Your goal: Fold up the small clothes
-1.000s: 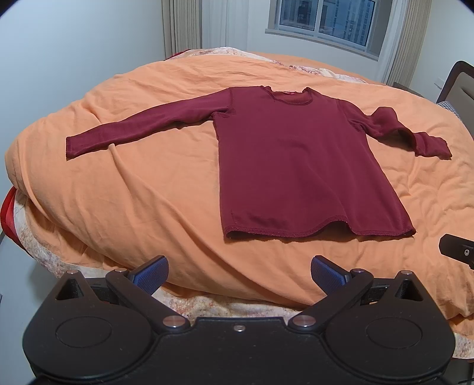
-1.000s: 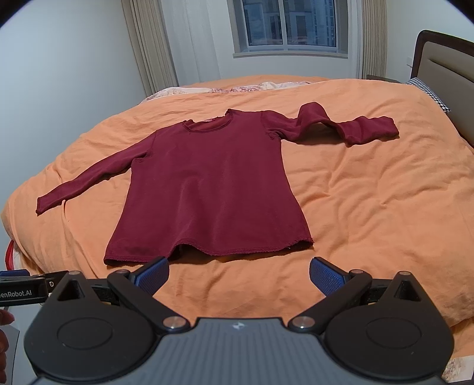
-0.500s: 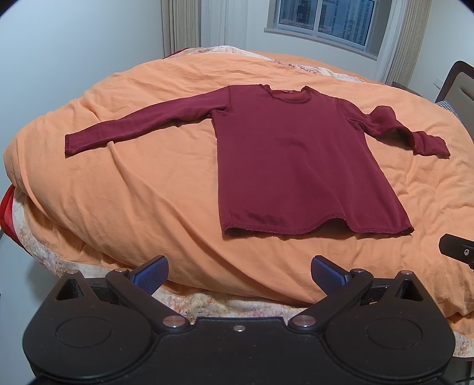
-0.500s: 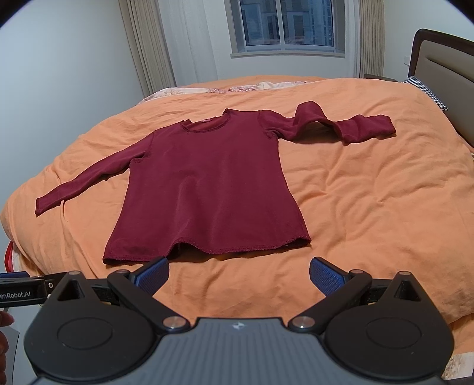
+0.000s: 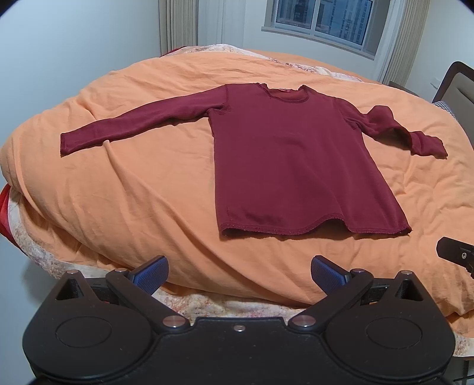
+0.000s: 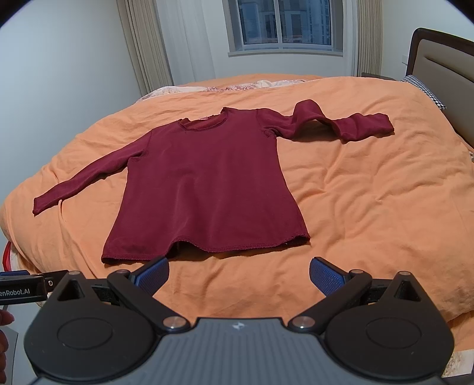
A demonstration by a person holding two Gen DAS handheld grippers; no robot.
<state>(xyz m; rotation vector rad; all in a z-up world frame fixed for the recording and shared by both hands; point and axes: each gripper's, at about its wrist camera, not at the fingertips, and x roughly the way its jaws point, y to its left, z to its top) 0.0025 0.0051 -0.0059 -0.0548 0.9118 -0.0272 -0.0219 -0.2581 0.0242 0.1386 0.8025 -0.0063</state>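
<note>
A dark red long-sleeved shirt (image 5: 296,160) (image 6: 207,183) lies flat on an orange duvet (image 5: 133,192) (image 6: 370,192), neck toward the window, hem toward me. Its left sleeve (image 5: 133,127) stretches out straight; the right sleeve (image 6: 340,124) is humped and bent near the elbow. My left gripper (image 5: 238,271) hovers open near the bed's front edge, short of the hem, holding nothing. My right gripper (image 6: 238,271) is open too, just in front of the hem, with nothing between its blue pads.
The duvet drops off at the left and front edges of the bed. A headboard (image 6: 438,56) and a checked pillow (image 6: 423,91) are at the right. Curtains and a window (image 6: 281,26) stand behind. Part of the other gripper (image 5: 456,254) shows at the right edge.
Both grippers have crept slightly forward toward the shirt; the shirt itself has not moved and both stay open.
</note>
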